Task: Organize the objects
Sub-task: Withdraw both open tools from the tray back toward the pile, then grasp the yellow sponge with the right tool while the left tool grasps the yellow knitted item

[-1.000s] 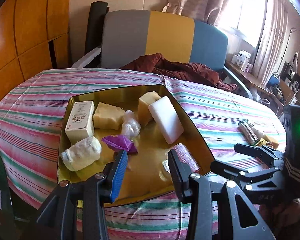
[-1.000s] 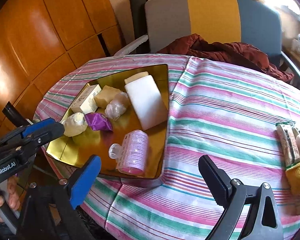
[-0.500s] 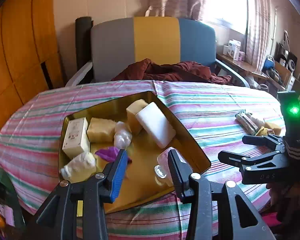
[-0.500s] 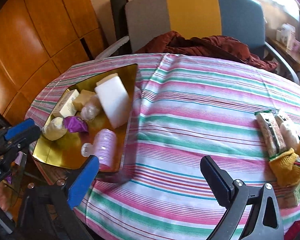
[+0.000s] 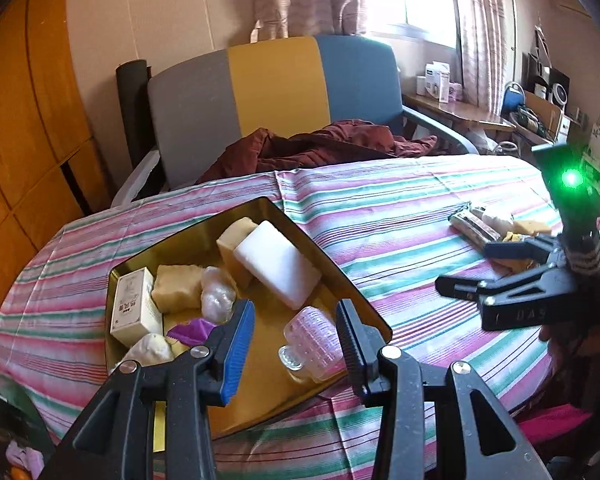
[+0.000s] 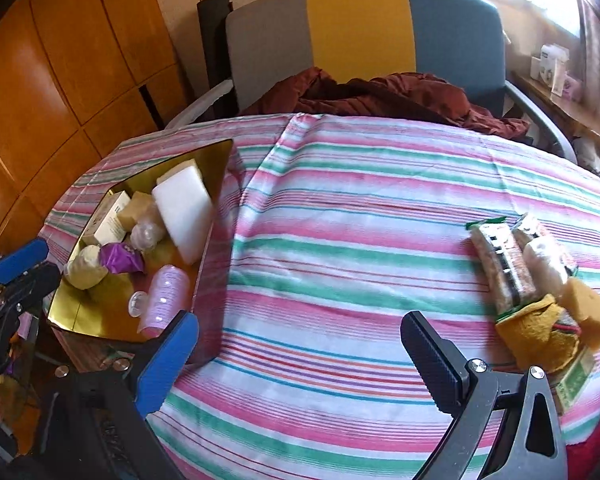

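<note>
A gold tray sits on the striped tablecloth and holds a pink clear bottle on its side, a white block, yellow sponges, a white box and a purple wrapper. My left gripper hovers over the tray's near edge, jaws apart, nothing between them. My right gripper stands wide open above bare cloth. To its right lies a pile: snack bars, a white bundle, a yellow sponge and a yellow cloth.
A grey, yellow and blue chair with a dark red cloth stands behind the table. Wooden panels line the left wall. A shelf with boxes runs under the window at the right. A person's hand grips the right tool.
The left gripper has drawn back and rolled, so the tray looks smaller and farther. The right gripper has slid rightward along the table; the tray drifted left and the pile came closer.
</note>
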The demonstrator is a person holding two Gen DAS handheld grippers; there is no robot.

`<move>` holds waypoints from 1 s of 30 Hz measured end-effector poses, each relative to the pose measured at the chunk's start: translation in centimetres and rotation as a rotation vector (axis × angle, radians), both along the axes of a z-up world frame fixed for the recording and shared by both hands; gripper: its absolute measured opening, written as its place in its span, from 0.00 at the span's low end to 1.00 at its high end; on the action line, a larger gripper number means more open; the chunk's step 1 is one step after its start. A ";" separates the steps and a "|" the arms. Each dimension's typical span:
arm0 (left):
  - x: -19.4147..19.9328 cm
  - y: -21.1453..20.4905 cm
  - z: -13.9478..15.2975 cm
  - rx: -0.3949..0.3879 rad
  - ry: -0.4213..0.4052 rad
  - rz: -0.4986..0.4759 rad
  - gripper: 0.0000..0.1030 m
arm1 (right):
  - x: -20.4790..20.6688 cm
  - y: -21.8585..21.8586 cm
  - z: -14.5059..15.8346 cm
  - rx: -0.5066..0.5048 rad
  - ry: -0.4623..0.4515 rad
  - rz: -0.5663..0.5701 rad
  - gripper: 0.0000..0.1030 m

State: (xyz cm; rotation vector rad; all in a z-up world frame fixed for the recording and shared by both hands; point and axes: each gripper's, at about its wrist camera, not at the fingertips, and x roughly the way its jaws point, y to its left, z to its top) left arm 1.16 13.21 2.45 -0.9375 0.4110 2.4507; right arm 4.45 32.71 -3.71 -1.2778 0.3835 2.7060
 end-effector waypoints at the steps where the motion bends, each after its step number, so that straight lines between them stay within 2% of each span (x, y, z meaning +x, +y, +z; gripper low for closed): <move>1: 0.0 0.2 0.0 -0.001 -0.001 -0.006 0.41 | 0.1 0.4 0.2 0.004 0.002 -0.006 0.99; 10: 0.1 3.1 -0.2 0.008 -0.032 -0.092 0.41 | 2.2 6.1 2.6 0.029 0.028 -0.105 0.99; 18: -0.3 7.1 -0.9 0.039 -0.108 -0.194 0.41 | 6.7 16.0 4.8 0.045 0.066 -0.365 0.99; 24: -0.4 11.1 -2.0 0.044 -0.190 -0.264 0.41 | 10.5 22.7 3.4 -0.018 0.077 -0.578 0.99; 26: -0.1 12.7 -2.3 0.039 -0.214 -0.302 0.41 | 11.9 24.3 2.6 -0.082 0.090 -0.636 0.99; 28: 0.1 14.5 -2.7 0.042 -0.241 -0.347 0.41 | 12.8 25.6 2.0 -0.145 0.094 -0.675 0.99; 30: 0.3 16.6 -3.3 0.043 -0.278 -0.387 0.41 | 13.3 26.2 1.9 -0.159 0.100 -0.691 0.99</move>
